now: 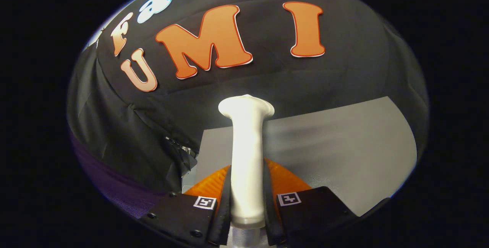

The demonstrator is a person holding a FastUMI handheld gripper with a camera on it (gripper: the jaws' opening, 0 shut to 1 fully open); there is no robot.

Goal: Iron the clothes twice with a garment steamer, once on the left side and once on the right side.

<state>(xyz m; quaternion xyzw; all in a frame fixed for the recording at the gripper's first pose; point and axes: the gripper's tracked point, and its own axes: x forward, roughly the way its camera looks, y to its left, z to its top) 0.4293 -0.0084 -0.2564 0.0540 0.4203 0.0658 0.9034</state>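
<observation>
Steamer (pixel 246 152) stands clamped between the jaws (head beyond them).

My tool (pixel 246 202) clamps the white steamer handle (pixel 246 152). Grey desk (pixel 344 156) lies open ahead and right; black cloth wall (pixel 126 133) crowds close on the left.

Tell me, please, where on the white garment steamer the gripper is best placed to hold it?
On the straight, slim handle of the garment steamer, as now: the gripper is shut on it, one finger on each flank, coming from the handle's end. The shaft is narrow and even there, while the flared head beyond the fingers looks too wide.
</observation>
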